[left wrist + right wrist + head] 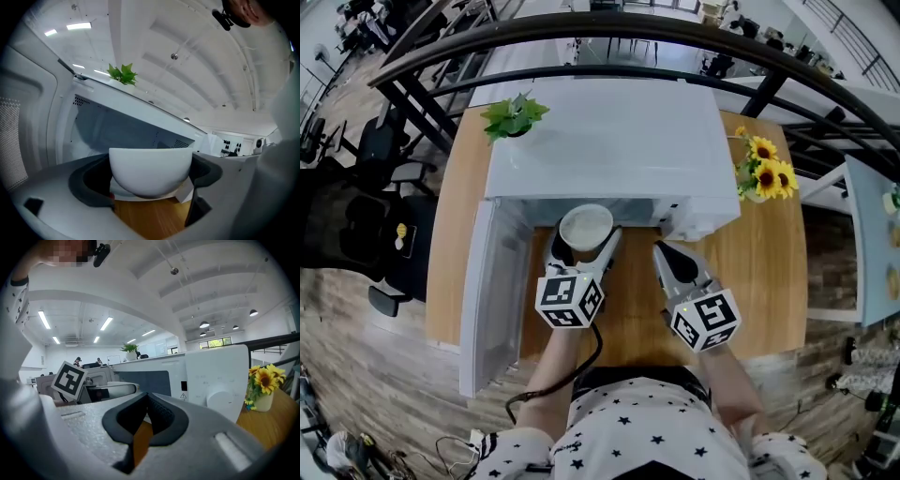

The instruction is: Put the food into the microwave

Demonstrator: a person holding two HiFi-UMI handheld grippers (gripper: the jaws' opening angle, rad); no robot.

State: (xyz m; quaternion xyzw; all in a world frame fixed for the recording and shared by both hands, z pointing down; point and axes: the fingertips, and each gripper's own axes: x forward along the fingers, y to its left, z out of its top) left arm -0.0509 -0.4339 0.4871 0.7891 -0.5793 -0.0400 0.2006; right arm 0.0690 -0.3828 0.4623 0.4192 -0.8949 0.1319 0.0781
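A white bowl [585, 228] sits between the jaws of my left gripper [584, 246], which is shut on it just in front of the white microwave [609, 150]. The bowl's contents are not visible. In the left gripper view the bowl [151, 171] hangs above the wooden table with the open microwave cavity [126, 129] right behind it. The microwave door [487, 300] is swung open to the left. My right gripper [668, 255] is shut with nothing in it, to the right of the bowl, before the control panel [215, 376].
A small green plant [514, 116] stands at the microwave's back left and a vase of sunflowers [765, 169] at its right on the wooden table [769, 272]. Office chairs [389, 159] stand to the left of the table.
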